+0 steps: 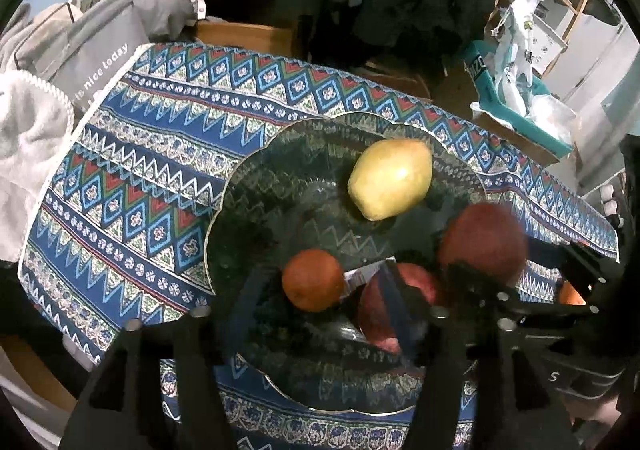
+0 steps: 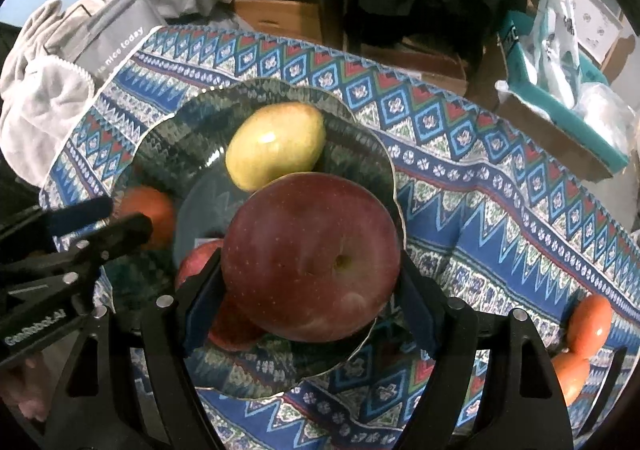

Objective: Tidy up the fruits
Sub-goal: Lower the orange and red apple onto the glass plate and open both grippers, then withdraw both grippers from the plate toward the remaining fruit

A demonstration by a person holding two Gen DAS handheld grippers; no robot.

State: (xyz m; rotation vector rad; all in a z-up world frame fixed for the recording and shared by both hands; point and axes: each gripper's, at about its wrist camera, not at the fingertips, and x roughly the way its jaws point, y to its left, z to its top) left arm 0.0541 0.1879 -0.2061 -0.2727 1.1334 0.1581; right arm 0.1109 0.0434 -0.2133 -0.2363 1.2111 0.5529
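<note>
A dark glass plate (image 1: 256, 178) (image 2: 160, 138) sits on a blue patterned cloth. On it lie a yellow-green fruit (image 1: 390, 178) (image 2: 274, 144), an orange (image 1: 312, 280) (image 2: 154, 210) and a small red apple (image 1: 420, 282) (image 2: 196, 258). My left gripper (image 1: 320, 276) (image 2: 106, 220) stands open around the orange, with a gap on each side. My right gripper (image 2: 310, 270) is shut on a large red apple (image 2: 312, 254) (image 1: 484, 242) over the plate's near right part. Whether that apple rests on the plate, I cannot tell.
Two orange-red fruits (image 2: 588, 334) lie on the cloth (image 2: 480, 210) to the right of the plate. Grey clothes and a grey bag (image 1: 100, 46) crowd the far left edge. Cardboard boxes and a teal box with plastic bags (image 1: 520, 90) stand beyond the table at the right.
</note>
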